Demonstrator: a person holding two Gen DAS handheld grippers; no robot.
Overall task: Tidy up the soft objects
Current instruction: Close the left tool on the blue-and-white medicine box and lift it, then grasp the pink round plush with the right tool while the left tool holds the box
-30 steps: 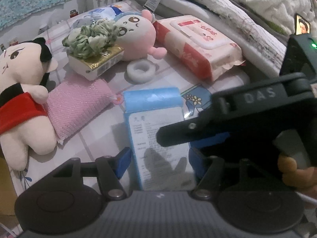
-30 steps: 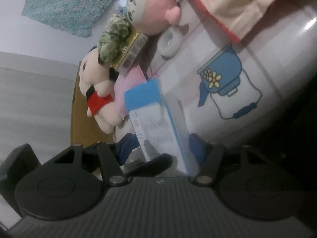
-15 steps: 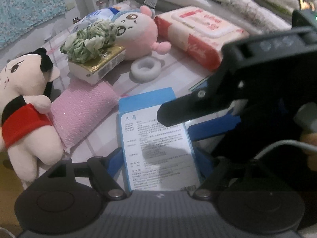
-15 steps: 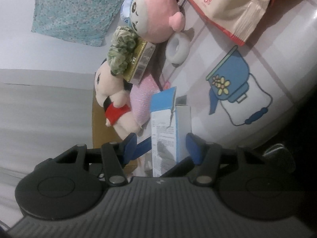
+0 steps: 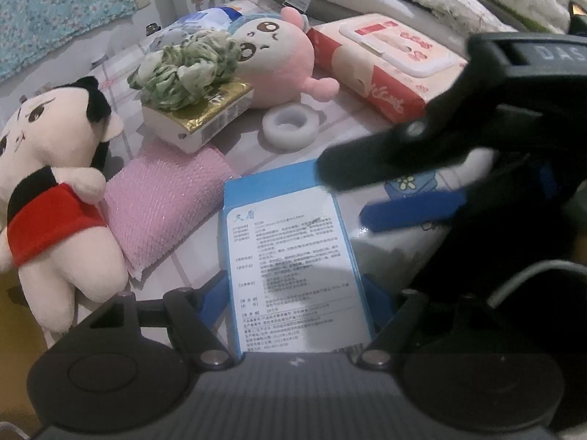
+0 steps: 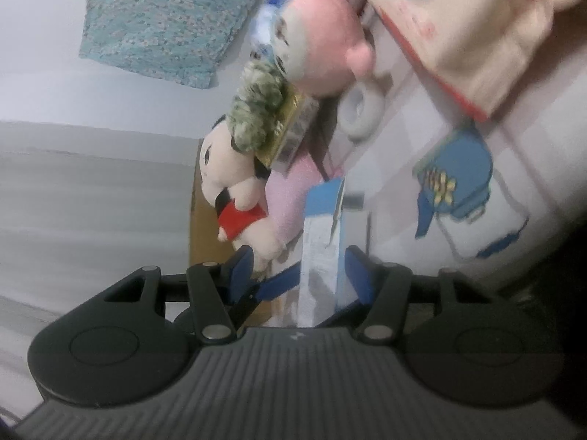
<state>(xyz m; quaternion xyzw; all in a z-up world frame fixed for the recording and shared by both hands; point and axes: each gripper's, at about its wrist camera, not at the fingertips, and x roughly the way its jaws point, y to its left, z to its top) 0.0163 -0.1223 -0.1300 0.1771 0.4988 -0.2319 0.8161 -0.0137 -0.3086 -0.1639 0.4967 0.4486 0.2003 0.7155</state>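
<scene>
Blue box [image 5: 293, 267] now edge-on to the right claw [image 6: 299, 269], whose fingers flank it without visibly touching (handover underway?). Left claw [image 5: 297, 293] clamps it, just beside the pink sponge [image 5: 165, 201]. No plush sorted yet.

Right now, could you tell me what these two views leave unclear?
- Blue box: left wrist view, small print unreadable; the right gripper crosses its top corner.
- Watering-can print: mostly hidden behind that gripper.
- Wet wipes pack: right wrist view, blurred, cut off by the top edge.
</scene>
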